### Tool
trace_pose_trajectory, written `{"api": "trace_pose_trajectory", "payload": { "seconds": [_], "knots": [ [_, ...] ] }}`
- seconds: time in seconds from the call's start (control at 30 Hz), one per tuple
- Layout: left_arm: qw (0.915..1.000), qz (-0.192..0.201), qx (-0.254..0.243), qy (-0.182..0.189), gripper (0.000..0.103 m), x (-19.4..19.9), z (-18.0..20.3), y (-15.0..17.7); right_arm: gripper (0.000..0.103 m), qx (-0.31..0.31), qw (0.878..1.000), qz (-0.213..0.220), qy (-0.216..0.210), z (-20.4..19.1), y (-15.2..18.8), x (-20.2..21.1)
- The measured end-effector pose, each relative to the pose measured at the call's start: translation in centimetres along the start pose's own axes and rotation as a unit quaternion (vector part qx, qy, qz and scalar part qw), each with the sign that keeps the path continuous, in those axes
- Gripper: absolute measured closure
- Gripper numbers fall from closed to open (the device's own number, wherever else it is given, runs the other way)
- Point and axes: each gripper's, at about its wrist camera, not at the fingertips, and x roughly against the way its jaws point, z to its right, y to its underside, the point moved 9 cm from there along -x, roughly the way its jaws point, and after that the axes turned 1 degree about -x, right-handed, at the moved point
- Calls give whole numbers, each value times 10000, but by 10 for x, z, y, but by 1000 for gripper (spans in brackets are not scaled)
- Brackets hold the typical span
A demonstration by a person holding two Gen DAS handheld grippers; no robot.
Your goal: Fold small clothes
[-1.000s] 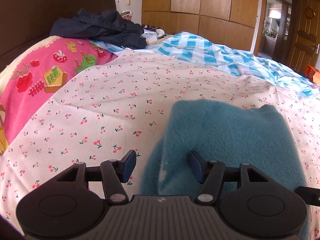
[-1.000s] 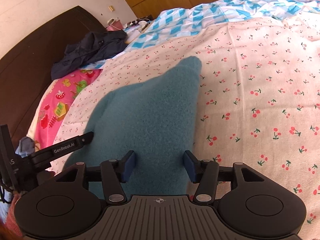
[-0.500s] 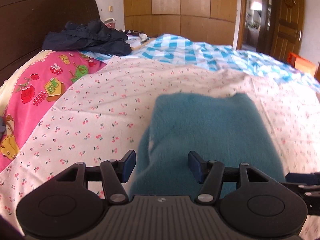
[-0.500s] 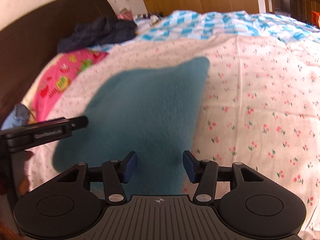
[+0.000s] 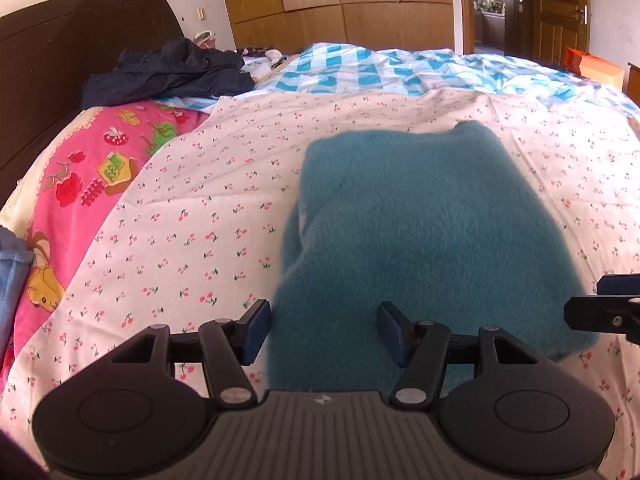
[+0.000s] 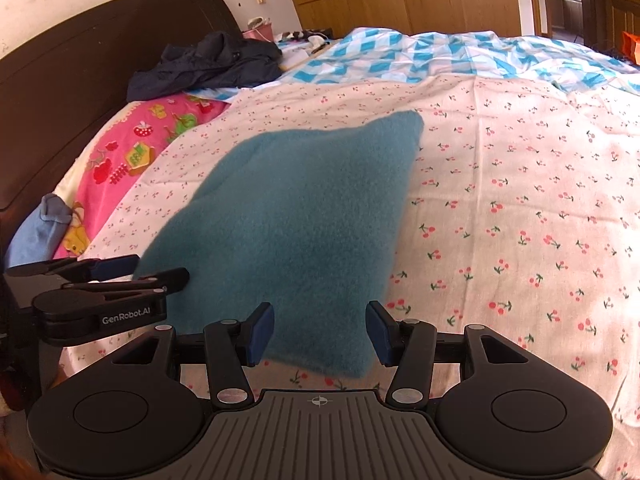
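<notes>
From the left wrist, the left gripper (image 5: 323,334) stood open and empty over the near left edge of the teal fleece garment (image 5: 424,232), which lay folded on the bed (image 5: 200,216) — likely just released. From the right wrist, the right gripper (image 6: 320,334) gaped likewise at the garment's near right corner.

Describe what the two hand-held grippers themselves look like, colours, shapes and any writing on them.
The left hand-held gripper and right hand-held gripper look alike: matte black bodies with a ribbed grey centre plate, two round black discs at the sides, silver pivot screws on angled linkage arms, and dark blue rectangular finger pads. White "GenRobot.AI" lettering shows on the left one's side. No cables or sleeves are visible.
</notes>
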Motion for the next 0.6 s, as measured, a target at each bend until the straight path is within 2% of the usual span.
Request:
{"api": "trace_pose_trajectory", "payload": {
  "seconds": [0.43, 0.6],
  "knots": [
    [10000, -26, 80, 18, 39, 16, -3, 13, 53, -66, 9999, -97, -45, 1, 17, 8],
    [9998, -50, -114, 127, 39, 25, 2, 19, 53, -113, 9998, -148, -37, 2, 22, 7]
  ]
}}
